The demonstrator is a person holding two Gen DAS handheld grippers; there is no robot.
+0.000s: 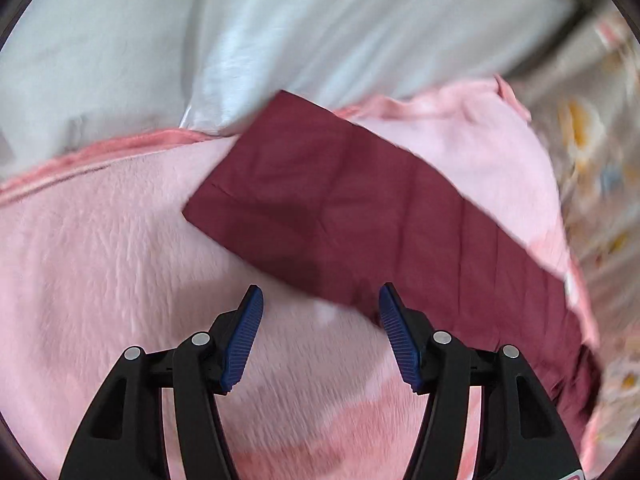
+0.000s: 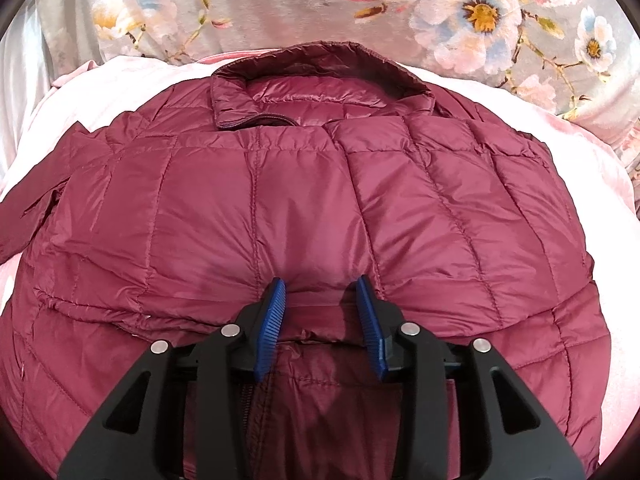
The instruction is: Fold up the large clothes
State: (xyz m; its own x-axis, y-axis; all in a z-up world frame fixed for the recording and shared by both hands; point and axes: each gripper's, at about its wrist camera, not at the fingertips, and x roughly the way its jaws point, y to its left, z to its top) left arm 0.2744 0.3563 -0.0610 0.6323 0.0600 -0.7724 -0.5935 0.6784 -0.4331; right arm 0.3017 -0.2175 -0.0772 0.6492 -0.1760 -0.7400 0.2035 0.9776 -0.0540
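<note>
Left gripper: jaws wide apart, nothing between the blue pads; it hangs over the pink fleece blanket, its right pad just beside the near edge of the sleeve. Picture blurred.
Right gripper: jaws partly apart, tips down on the jacket's front; a low ridge of fabric lies between the pads. Whether they pinch it cannot be told.
Jacket: maroon quilted puffer, lying flat on the pink blanket in the right wrist view, collar at the far side, zip partly visible at the neck and at the near edge. Its front panels bunch into a fold at the gripper tips.
Sleeve: flat maroon band in the left wrist view, running from far left to near right across the blanket, its squared cuff end at far left.
Edges: the blanket's trimmed border meets a pale grey sheet beyond it; a floral cover lies far of the collar.
Open room: bare blanket left and near of the sleeve; a blanket margin on both sides of the jacket.
</note>
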